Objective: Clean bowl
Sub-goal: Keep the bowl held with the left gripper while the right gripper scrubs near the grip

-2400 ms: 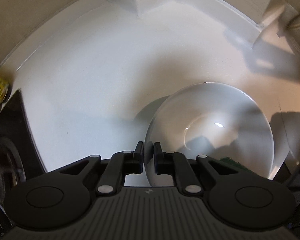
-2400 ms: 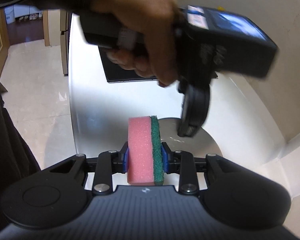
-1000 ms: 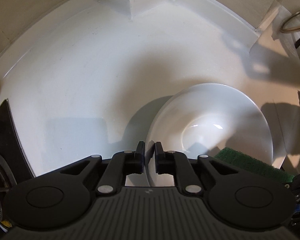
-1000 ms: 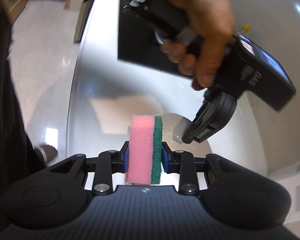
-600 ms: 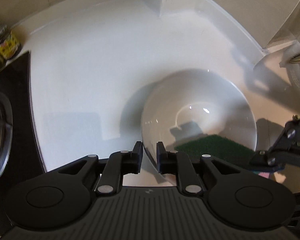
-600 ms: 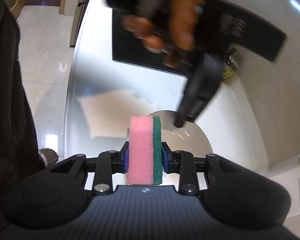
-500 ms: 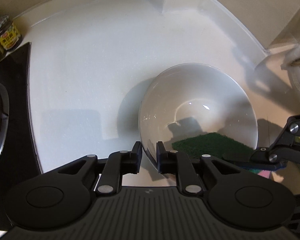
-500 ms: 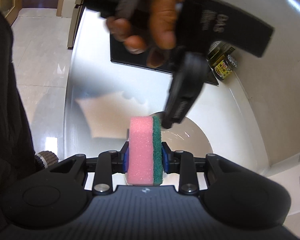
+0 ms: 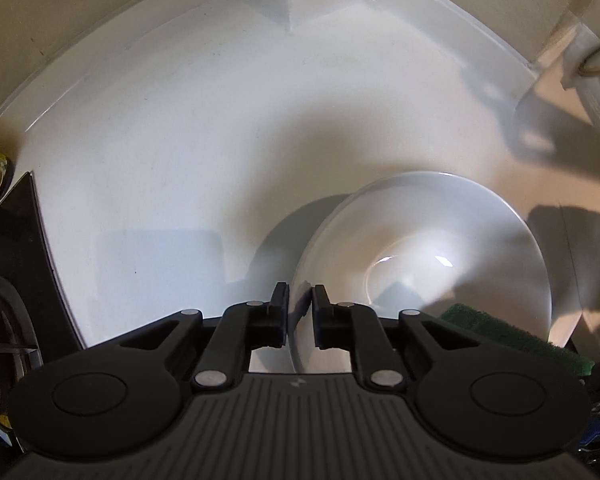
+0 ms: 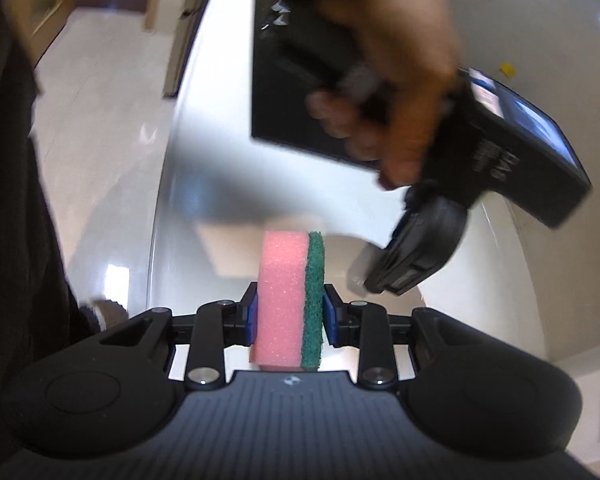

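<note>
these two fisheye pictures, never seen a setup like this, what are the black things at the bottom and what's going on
The black shapes are handheld grippers, one in each of a person's hands, each with a camera looking along its two fingers. There is no robot arm.

The left wrist view shows the left gripper shut on the rim of a white bowl, on a white counter beside a black stove.

The right wrist view shows the right gripper shut on a sponge, pink with a green scrubbing side. Its green side also shows at the bowl's near edge in the left view. Above is the person's left hand gripping the other tool.
</note>
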The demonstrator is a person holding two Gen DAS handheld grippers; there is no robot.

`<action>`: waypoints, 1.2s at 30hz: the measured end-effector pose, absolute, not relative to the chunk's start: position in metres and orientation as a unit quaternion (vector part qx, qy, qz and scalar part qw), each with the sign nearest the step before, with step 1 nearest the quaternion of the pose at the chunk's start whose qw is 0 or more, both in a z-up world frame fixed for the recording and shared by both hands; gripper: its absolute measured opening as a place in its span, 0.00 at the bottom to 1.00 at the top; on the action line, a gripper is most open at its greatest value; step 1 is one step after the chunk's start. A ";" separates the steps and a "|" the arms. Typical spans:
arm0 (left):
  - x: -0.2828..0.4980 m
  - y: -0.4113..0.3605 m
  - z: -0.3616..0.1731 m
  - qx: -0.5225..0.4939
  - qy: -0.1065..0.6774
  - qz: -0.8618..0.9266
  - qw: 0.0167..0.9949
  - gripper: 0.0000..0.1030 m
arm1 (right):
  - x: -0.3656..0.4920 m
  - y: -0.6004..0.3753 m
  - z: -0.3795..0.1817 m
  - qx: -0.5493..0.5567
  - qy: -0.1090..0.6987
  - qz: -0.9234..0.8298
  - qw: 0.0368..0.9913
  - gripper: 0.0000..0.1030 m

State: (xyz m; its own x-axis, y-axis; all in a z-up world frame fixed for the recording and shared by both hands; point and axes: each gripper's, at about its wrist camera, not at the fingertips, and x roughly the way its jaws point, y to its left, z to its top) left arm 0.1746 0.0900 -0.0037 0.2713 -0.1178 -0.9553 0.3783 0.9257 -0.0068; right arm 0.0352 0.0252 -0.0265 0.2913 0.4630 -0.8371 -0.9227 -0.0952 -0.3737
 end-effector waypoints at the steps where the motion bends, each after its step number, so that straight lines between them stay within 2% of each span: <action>1: 0.172 0.092 -0.002 0.099 0.580 -0.149 0.795 0.15 | 0.036 0.023 -0.027 -0.505 0.229 0.545 0.629 0.26; 10: 0.121 0.114 0.003 0.027 0.584 -0.117 0.803 0.15 | 0.041 0.020 -0.028 -0.493 0.235 0.529 0.649 0.26; 16: 0.135 0.106 0.002 0.071 0.579 -0.137 0.801 0.10 | 0.046 0.030 -0.029 -0.469 0.253 0.518 0.669 0.26; 24: 0.173 0.089 0.005 0.135 0.576 -0.189 0.784 0.12 | 0.041 0.034 -0.032 -0.504 0.231 0.538 0.635 0.26; 28: 0.167 0.093 0.007 0.108 0.576 -0.162 0.794 0.15 | 0.042 0.024 -0.036 -0.534 0.222 0.534 0.617 0.26; 36: 0.122 0.110 0.011 0.022 0.568 -0.100 0.817 0.15 | 0.045 0.013 -0.030 -0.496 0.239 0.527 0.647 0.26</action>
State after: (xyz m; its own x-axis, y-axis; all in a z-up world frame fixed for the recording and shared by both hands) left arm 0.1221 0.1100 0.0112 0.3353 -0.1381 -0.9319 0.1890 0.9789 -0.0771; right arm 0.0455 0.0134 -0.0297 0.3291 0.4451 -0.8328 -0.9198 -0.0485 -0.3894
